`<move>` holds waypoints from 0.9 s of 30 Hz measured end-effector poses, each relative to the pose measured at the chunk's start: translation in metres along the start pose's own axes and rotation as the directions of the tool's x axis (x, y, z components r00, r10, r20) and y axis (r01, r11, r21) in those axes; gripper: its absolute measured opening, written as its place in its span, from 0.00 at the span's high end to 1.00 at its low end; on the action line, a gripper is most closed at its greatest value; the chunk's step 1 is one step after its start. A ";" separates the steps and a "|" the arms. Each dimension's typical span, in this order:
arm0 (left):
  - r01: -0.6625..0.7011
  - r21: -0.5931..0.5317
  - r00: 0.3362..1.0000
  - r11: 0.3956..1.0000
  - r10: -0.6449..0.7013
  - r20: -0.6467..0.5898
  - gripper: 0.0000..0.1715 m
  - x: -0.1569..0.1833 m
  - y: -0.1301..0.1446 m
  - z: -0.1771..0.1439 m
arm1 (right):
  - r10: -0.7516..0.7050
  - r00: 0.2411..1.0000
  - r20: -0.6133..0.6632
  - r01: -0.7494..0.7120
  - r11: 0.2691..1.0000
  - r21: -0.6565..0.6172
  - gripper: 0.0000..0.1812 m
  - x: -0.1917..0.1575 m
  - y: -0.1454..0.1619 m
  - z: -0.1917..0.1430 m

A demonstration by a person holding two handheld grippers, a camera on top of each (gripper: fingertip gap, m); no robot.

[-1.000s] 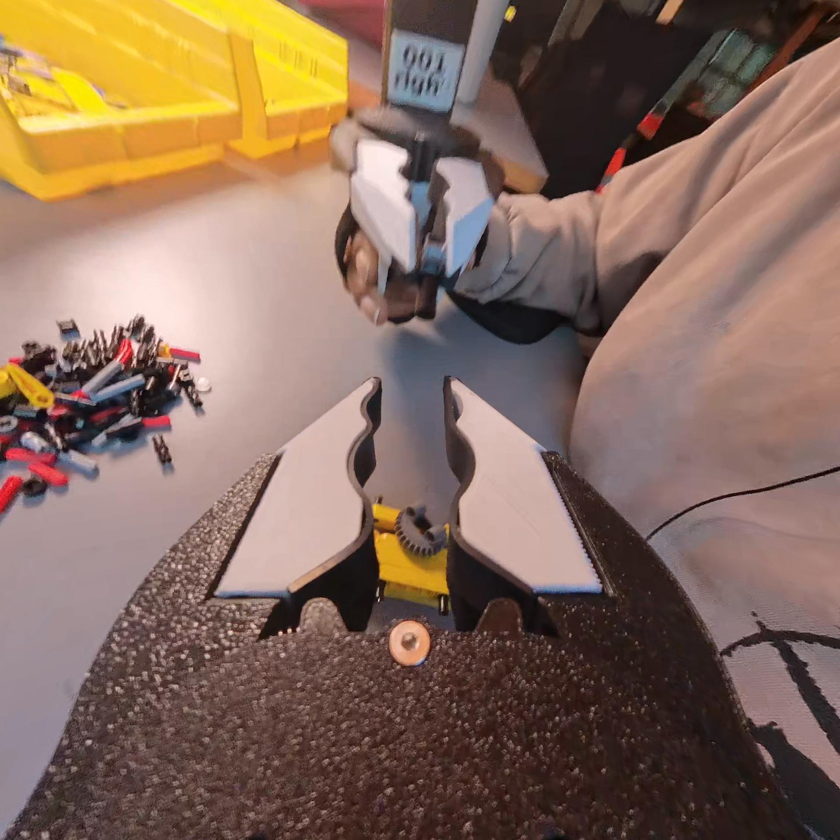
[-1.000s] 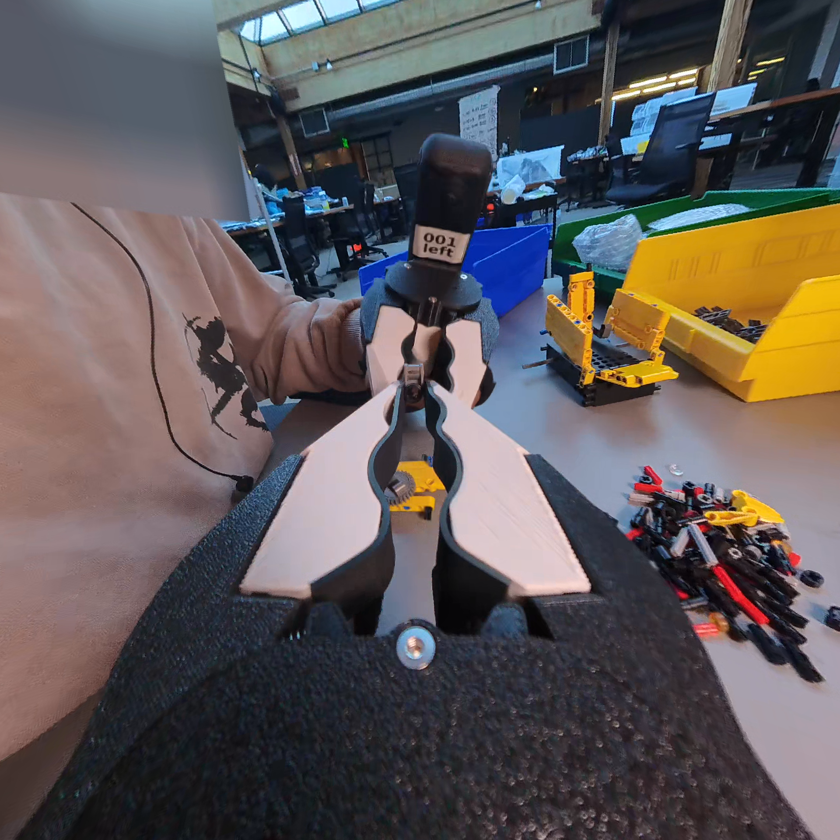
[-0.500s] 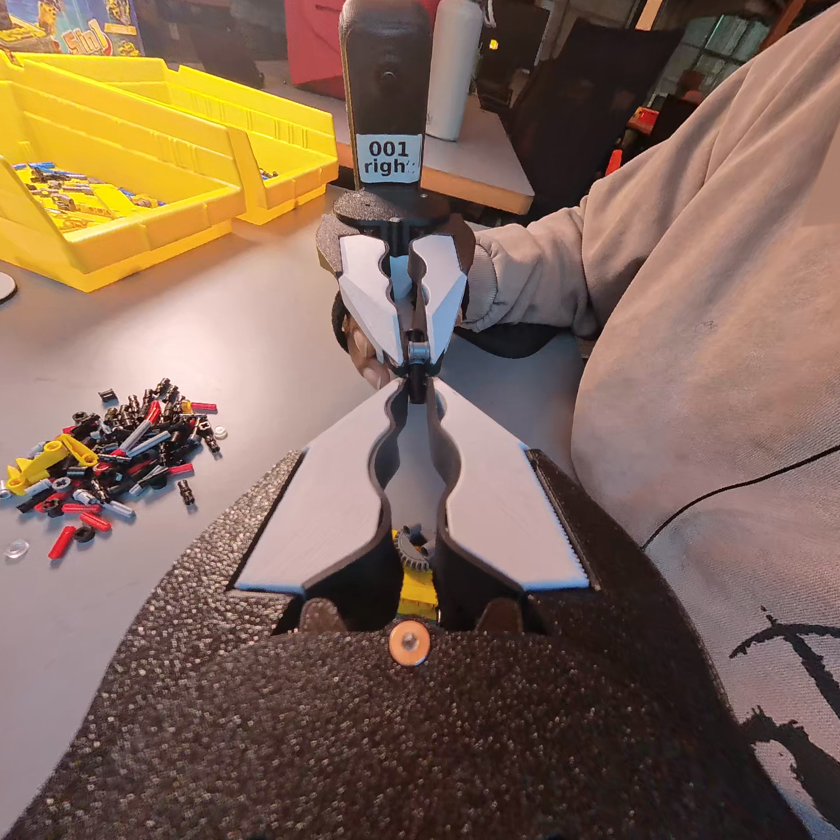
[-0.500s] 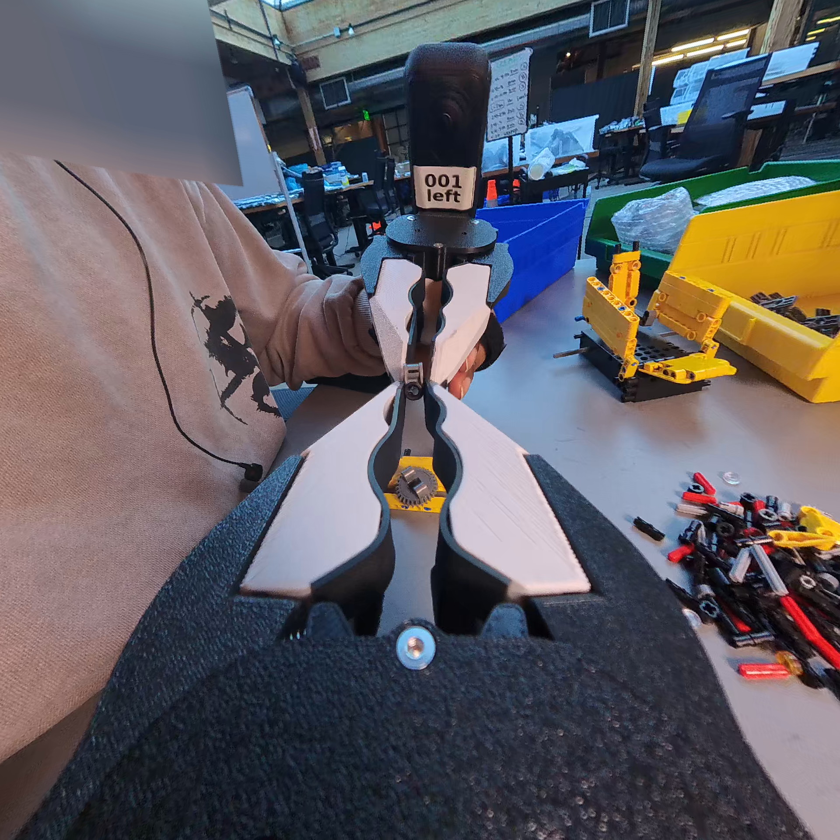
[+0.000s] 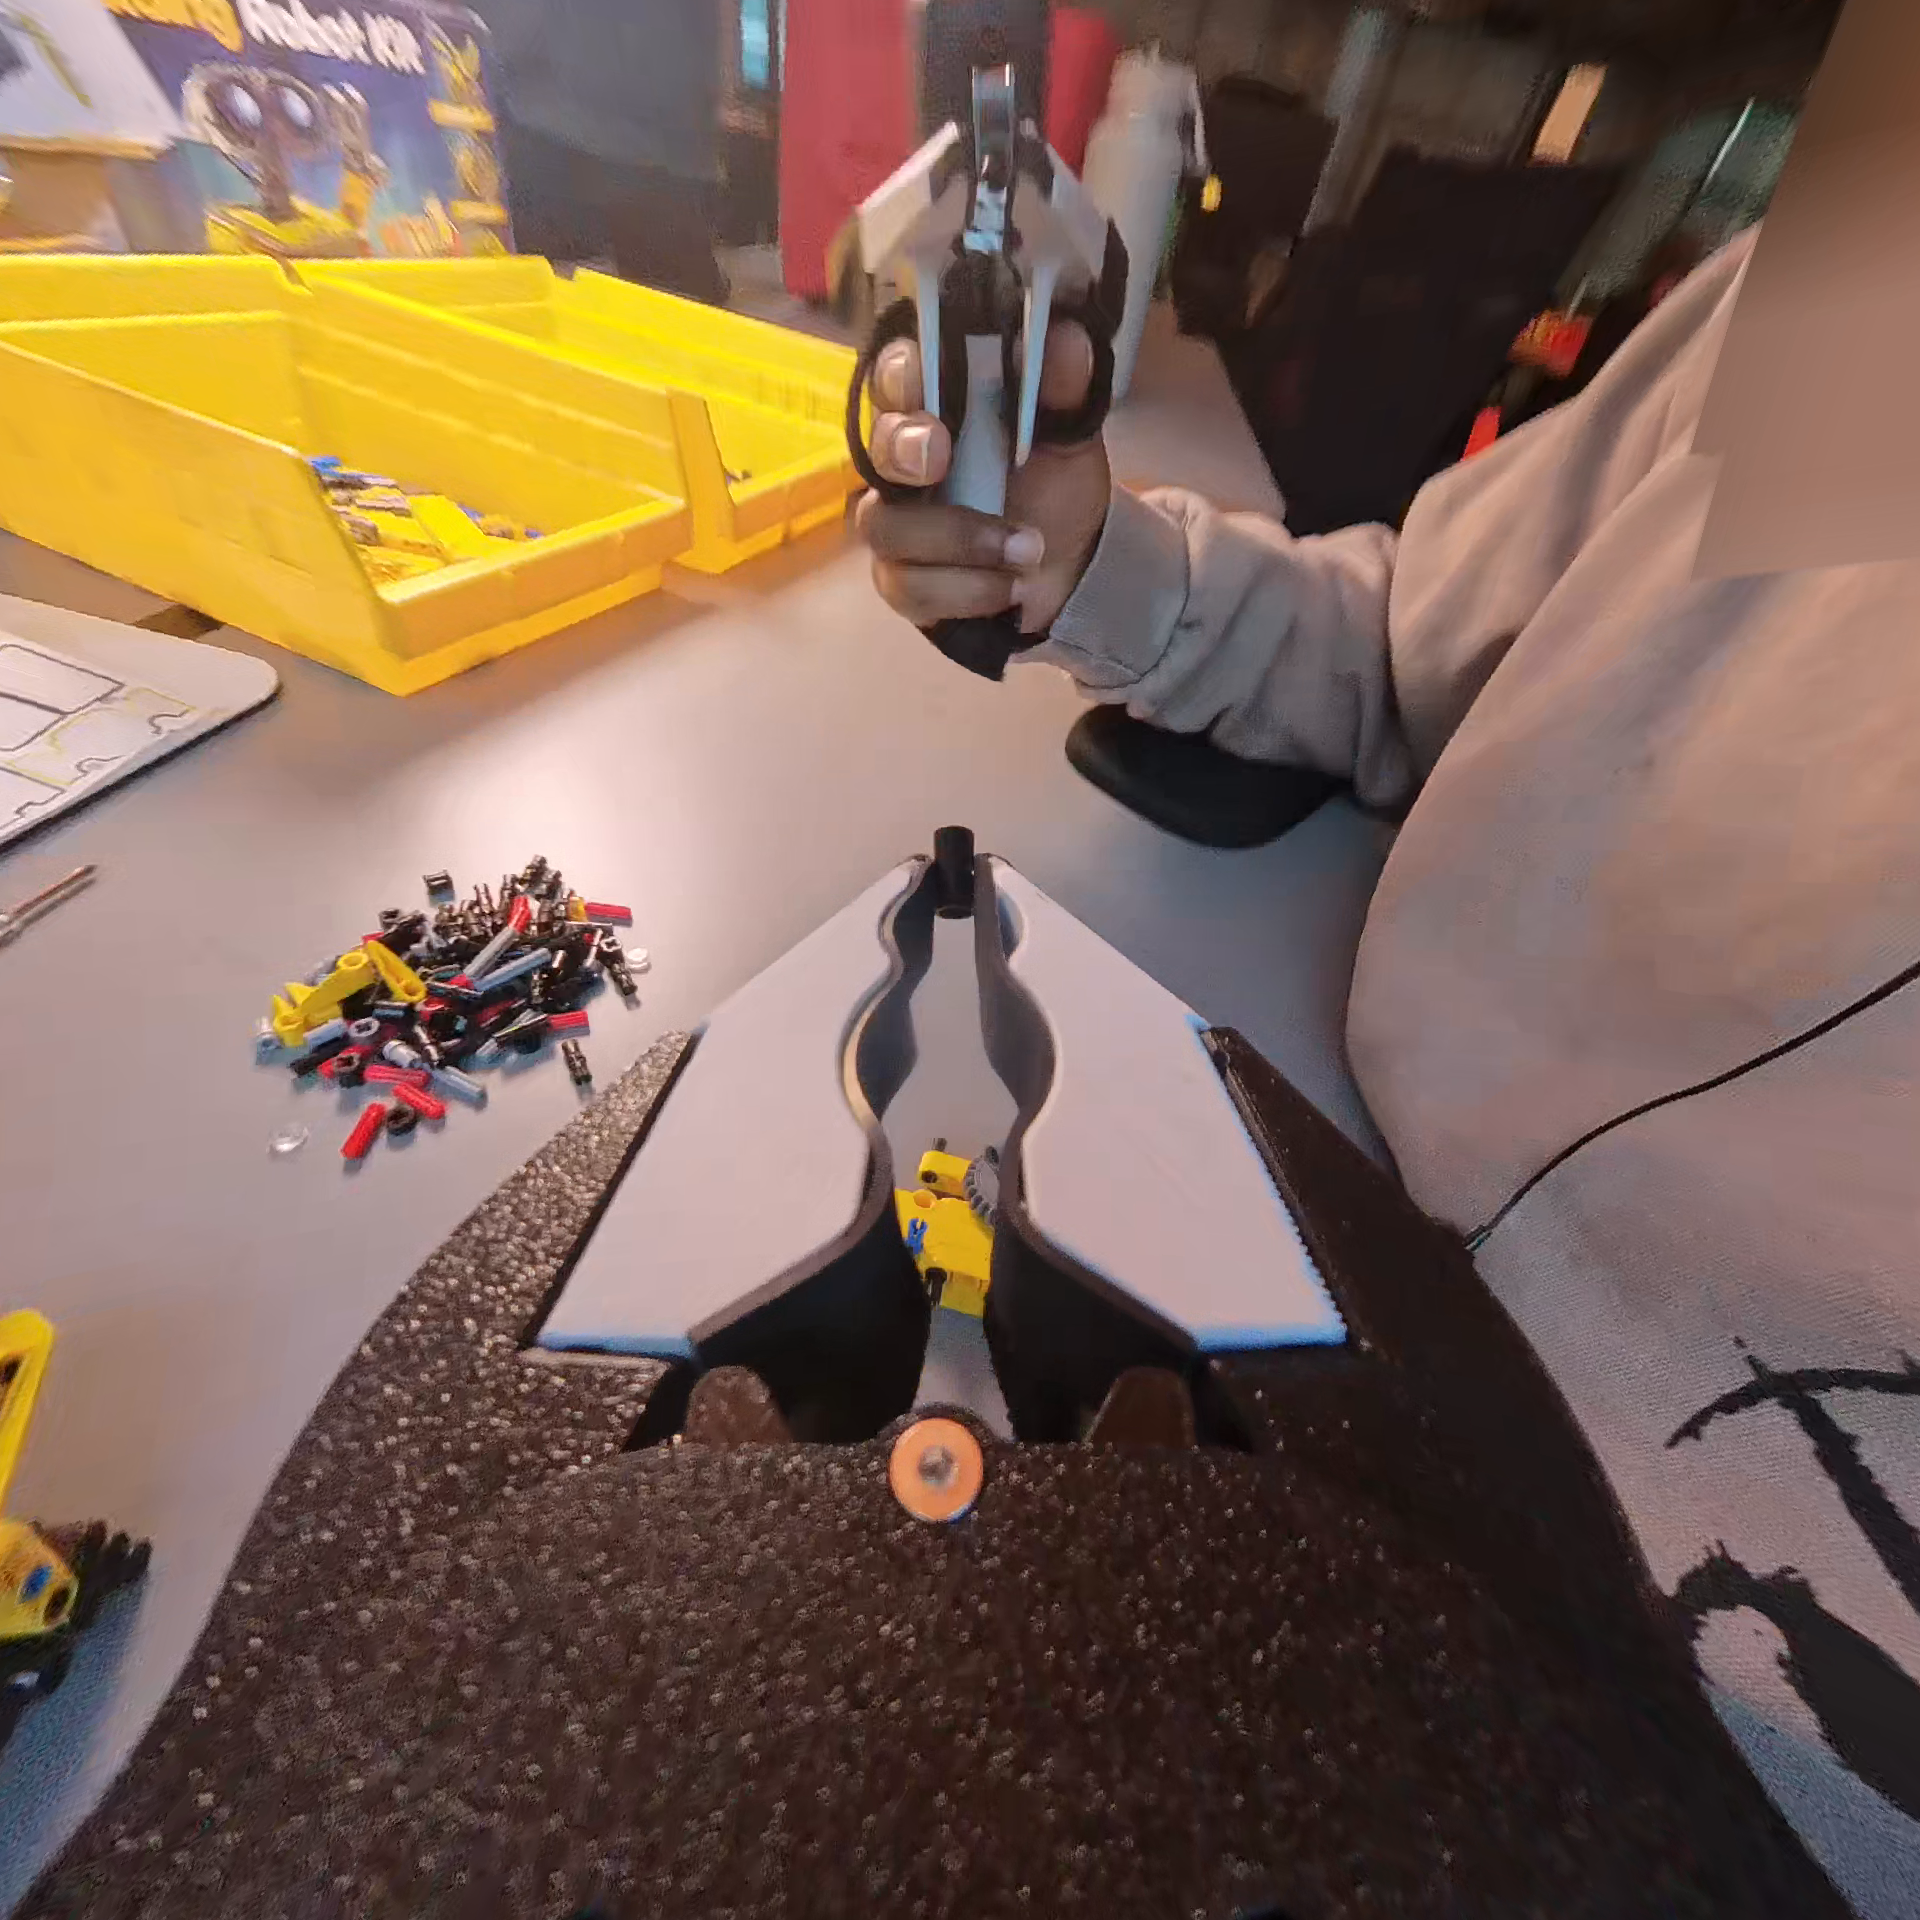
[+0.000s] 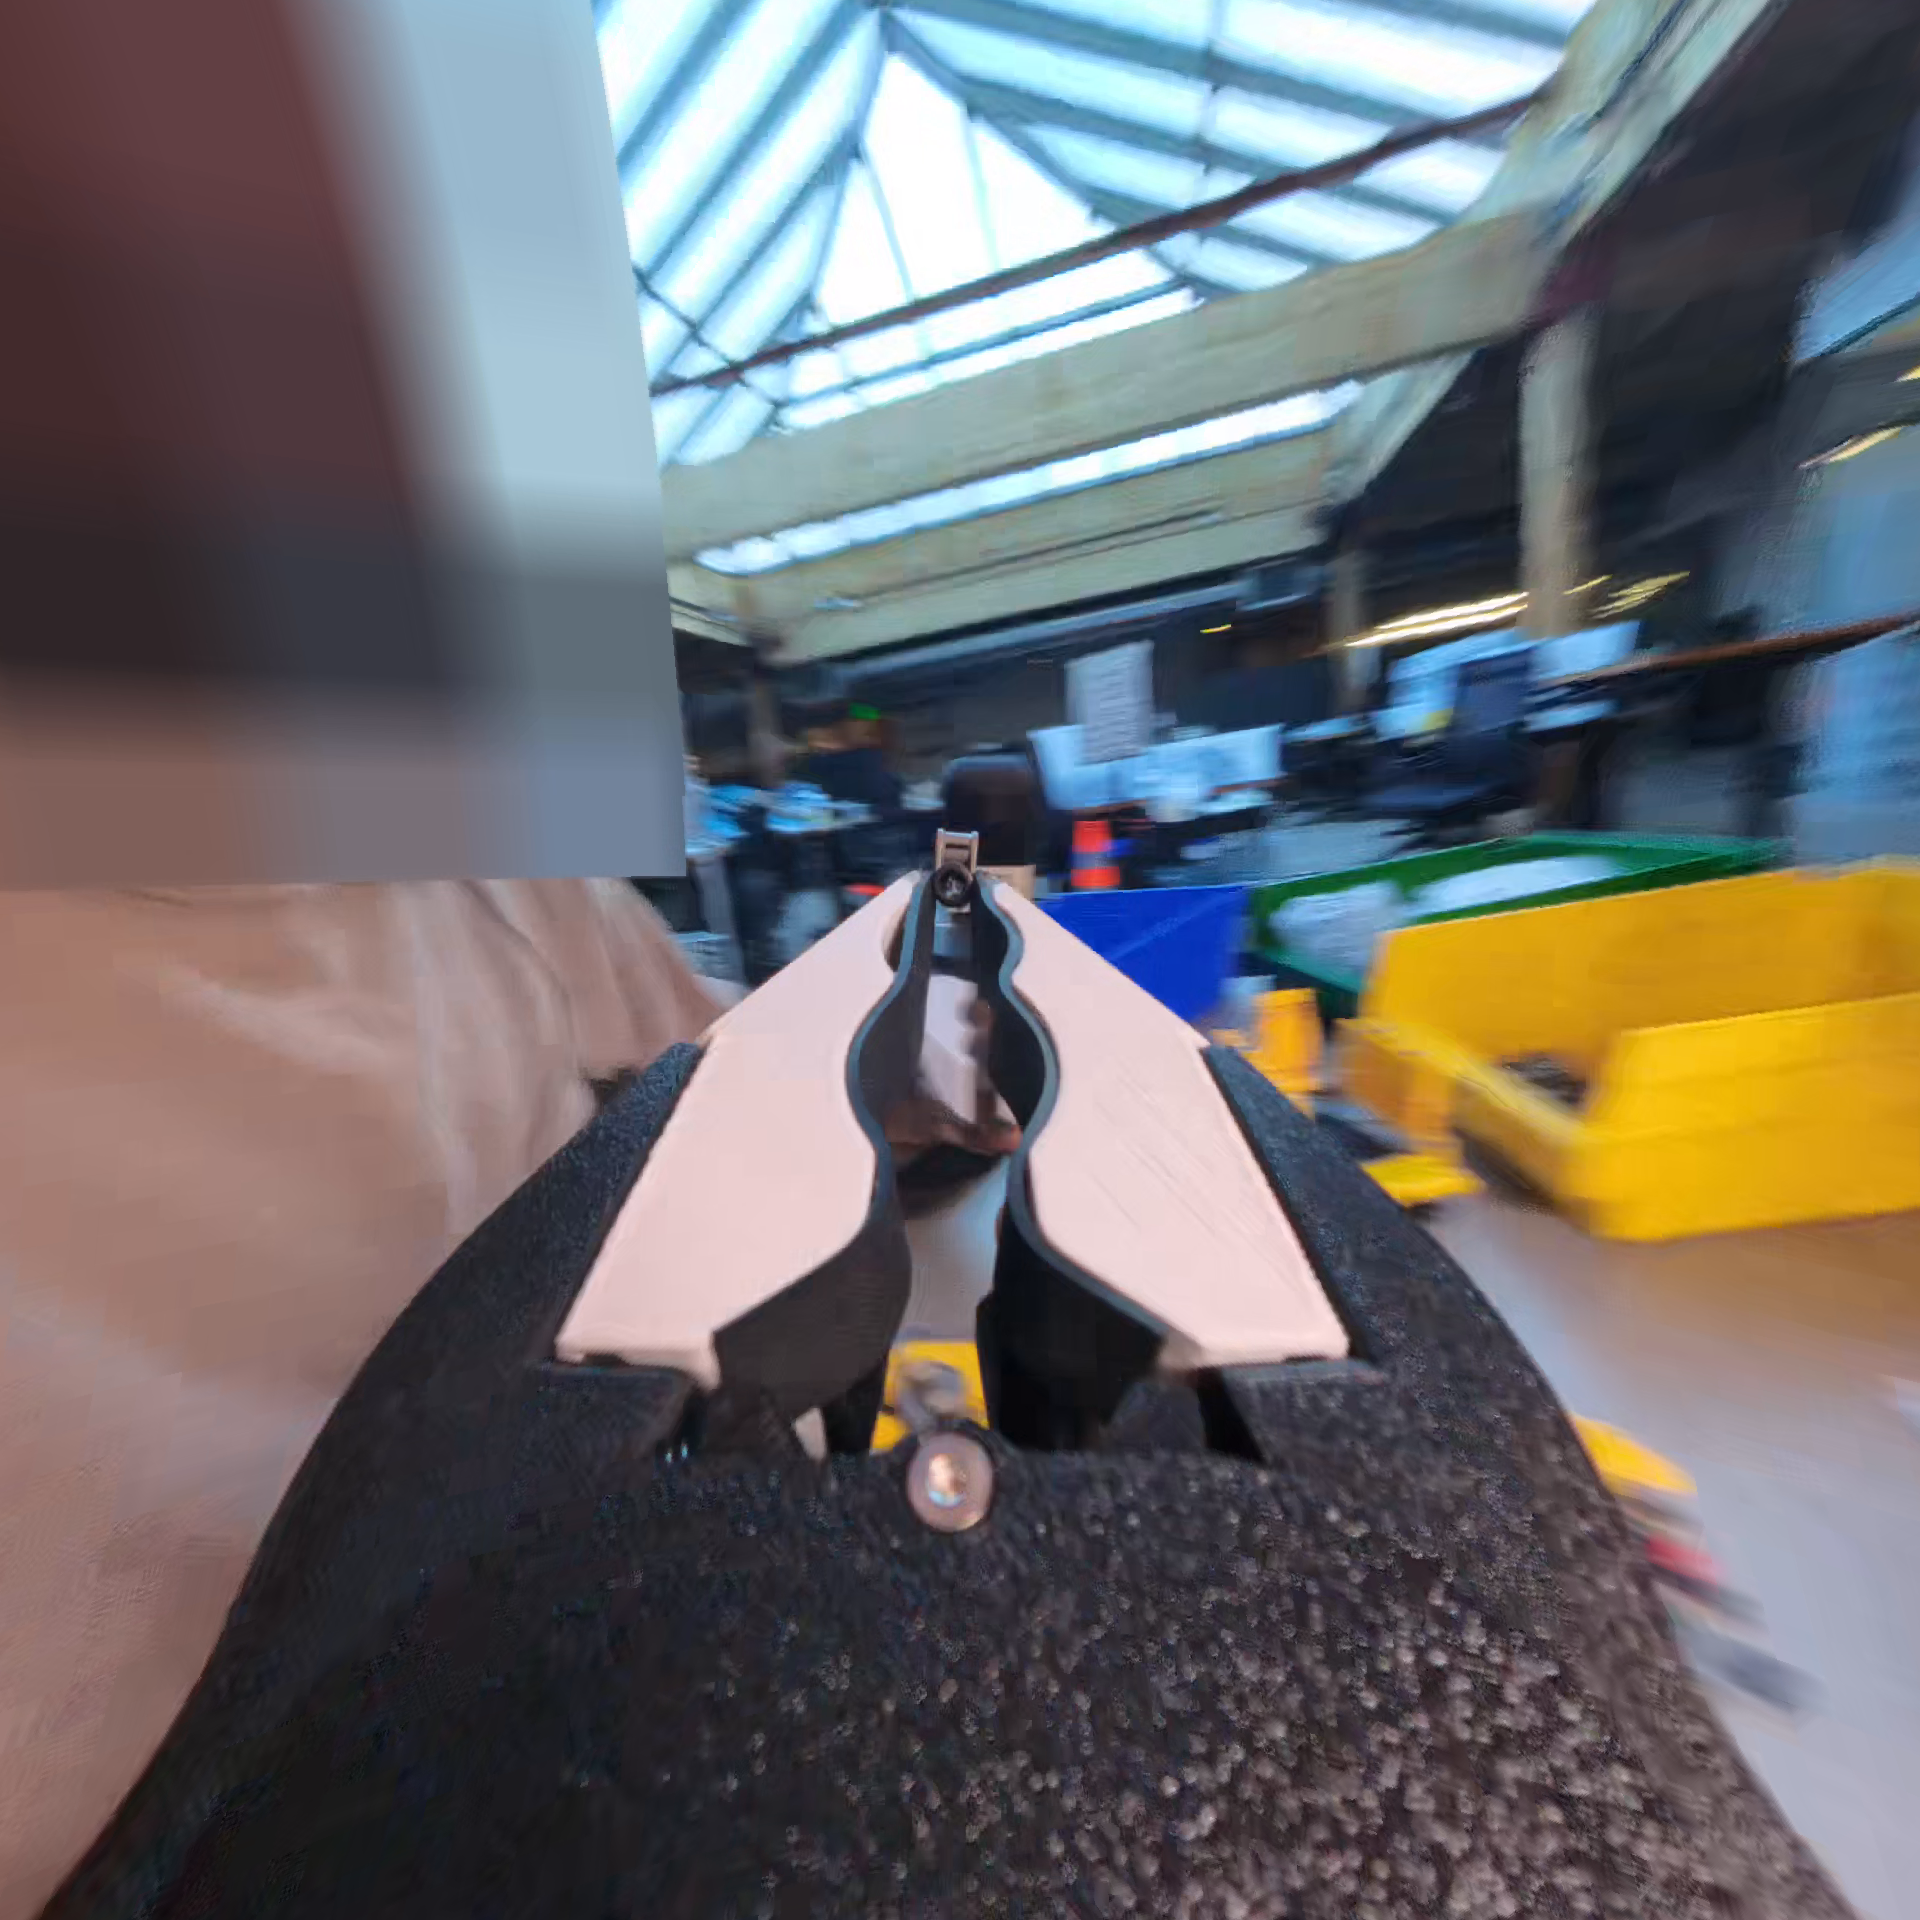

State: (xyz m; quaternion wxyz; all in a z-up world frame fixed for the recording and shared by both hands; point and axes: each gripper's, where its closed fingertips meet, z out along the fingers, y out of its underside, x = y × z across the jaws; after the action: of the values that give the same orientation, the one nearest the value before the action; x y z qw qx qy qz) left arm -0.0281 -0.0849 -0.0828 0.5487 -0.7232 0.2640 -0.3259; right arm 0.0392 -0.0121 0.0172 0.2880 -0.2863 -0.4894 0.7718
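My left gripper (image 5: 951, 883) is shut on a small black pin (image 5: 951, 868) that sticks up from its tips, above the grey table (image 5: 727, 748). Below it, seen between its fingers, lies a yellow assembly with a grey gear (image 5: 940, 1216). My right gripper (image 6: 951, 883) is shut on a small grey connector piece (image 6: 954, 854) and is tilted upward, raised above the table. In the left wrist view the right gripper (image 5: 987, 125) is blurred, high and apart from the left one, with a hand (image 5: 966, 540) on its handle.
A pile of small black, red, grey and yellow parts (image 5: 447, 997) lies left of the left gripper. Yellow bins (image 5: 416, 436) stand behind, with a white sheet (image 5: 83, 717) at the left. A yellow model (image 5: 26, 1538) is at the lower left. The person's torso (image 5: 1662, 935) is close on the right. There is about 15 centimeters between the tips of the two grippers.
The two grippers, tip to tip half a second ago, have pulled apart. The right one has swung up and away with the grey piece; the left keeps the black pin.
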 end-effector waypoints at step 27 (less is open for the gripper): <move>-0.567 -0.285 0.731 0.773 0.632 0.260 0.96 -0.015 0.032 0.033 | -0.022 0.980 -0.200 -0.097 0.816 -0.570 0.84 0.023 0.150 0.019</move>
State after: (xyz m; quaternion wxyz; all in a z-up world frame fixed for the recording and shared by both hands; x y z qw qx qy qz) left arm -0.0134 -0.0620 -0.1226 0.5913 -0.6916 0.4141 0.0258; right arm -0.0144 -0.0598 -0.1175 0.2194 -0.4445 -0.6633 0.5606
